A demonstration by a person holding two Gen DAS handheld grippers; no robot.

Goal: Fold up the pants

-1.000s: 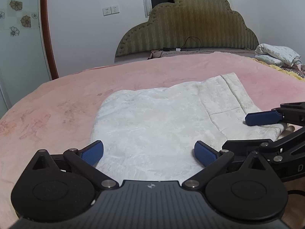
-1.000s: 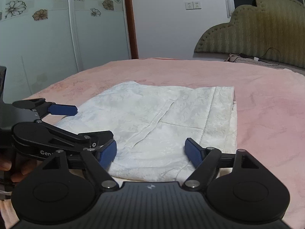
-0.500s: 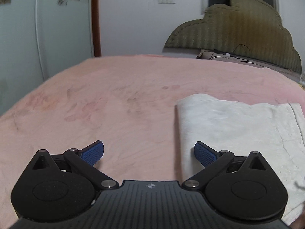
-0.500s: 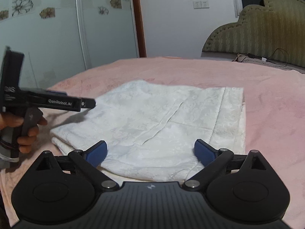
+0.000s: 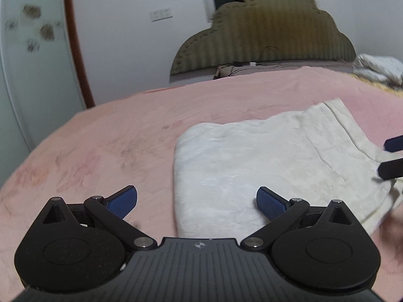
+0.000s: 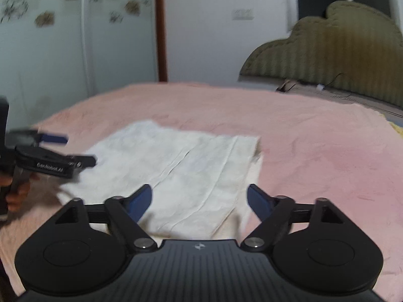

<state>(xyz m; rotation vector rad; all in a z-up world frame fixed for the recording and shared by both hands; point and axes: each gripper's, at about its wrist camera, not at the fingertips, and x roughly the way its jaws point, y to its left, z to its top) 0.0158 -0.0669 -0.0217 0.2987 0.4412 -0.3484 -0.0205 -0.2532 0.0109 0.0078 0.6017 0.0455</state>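
White pants (image 5: pixel 272 156) lie folded into a flat rectangle on the pink bedspread (image 5: pixel 105 146); they also show in the right wrist view (image 6: pixel 181 166). My left gripper (image 5: pixel 196 202) is open and empty, at the near left edge of the pants. My right gripper (image 6: pixel 200 201) is open and empty, over the near right part of the pants. The left gripper also shows at the left of the right wrist view (image 6: pixel 63 151), beside the pants. The right gripper's fingertips (image 5: pixel 393 143) show at the right edge of the left wrist view.
An olive padded headboard (image 5: pixel 264 32) stands at the far side of the bed. A crumpled white cloth (image 5: pixel 380 68) lies at the far right. A white wardrobe with flower decals (image 6: pixel 63 37) and a brown door frame (image 6: pixel 161 27) stand to the left.
The left gripper swung left away from the pants, then back toward their left edge. The right gripper drew back a little and turned right. Both stayed open.
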